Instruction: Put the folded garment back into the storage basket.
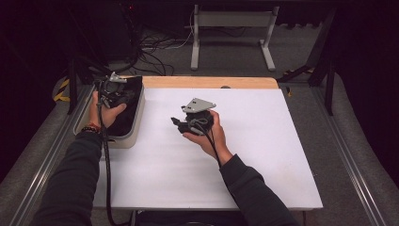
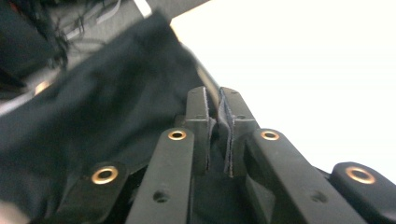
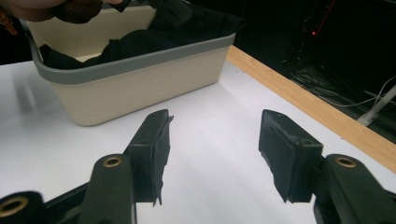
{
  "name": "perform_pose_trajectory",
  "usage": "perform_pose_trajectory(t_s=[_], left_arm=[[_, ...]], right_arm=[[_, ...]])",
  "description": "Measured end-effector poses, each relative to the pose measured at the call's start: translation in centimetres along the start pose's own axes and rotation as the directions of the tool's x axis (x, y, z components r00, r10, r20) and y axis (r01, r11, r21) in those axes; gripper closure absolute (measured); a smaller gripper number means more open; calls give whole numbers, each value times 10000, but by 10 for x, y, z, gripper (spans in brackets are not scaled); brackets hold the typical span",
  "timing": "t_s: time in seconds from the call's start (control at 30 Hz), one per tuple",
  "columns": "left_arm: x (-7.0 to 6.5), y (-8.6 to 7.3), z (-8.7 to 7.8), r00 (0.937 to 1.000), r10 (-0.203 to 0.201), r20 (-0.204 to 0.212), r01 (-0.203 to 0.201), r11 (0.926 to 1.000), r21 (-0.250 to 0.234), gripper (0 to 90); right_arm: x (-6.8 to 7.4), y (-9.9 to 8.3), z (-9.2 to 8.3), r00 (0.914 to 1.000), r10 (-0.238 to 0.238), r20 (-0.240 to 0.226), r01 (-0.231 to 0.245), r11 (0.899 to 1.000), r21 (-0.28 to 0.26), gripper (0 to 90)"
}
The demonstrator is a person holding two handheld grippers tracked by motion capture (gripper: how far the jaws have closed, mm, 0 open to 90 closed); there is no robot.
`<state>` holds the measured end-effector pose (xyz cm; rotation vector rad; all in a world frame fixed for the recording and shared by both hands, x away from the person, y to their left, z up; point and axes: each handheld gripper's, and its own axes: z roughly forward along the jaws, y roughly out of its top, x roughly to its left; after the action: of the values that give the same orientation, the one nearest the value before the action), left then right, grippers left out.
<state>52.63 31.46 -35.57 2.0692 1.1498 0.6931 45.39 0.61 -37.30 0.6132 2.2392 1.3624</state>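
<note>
Left tongs (image 1: 114, 94) hover over the cream bin (image 1: 136, 123) that sits at the left edge of the surface (image 1: 263, 150), toward the far corner. The bin has a grey rim and holds a black cloth (image 1: 128, 113), bunched and reaching up to the rim. In the left gripper view the two jaws stand nearly together with a thin slit between the pads; dark cloth (image 2: 107, 121) lies below and beside them, but no fold is visibly caught in the slit. I cannot tell whether the cloth touches the jaw tips.

Right tongs (image 1: 181, 123) are held above the middle of the surface, pointing toward the bin, well apart from it. In the right gripper view the jaws stand wide, with bare white surface (image 3: 210, 154) between them and nothing gripped. Beyond them stands the bin (image 3: 135, 84), cloth (image 3: 140, 39) heaped inside. A wooden strip (image 3: 299, 100) runs along the far edge.
</note>
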Motion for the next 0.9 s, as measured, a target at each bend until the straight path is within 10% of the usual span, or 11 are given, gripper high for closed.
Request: perform_pose_trajectory(t_s=[0.9], left_arm=[[-81,26,4,9959,894,127,-856,9799,-1803,411]], right_arm=[[-35,-37,-43,9917,473,1199,-484,9988,57,259]])
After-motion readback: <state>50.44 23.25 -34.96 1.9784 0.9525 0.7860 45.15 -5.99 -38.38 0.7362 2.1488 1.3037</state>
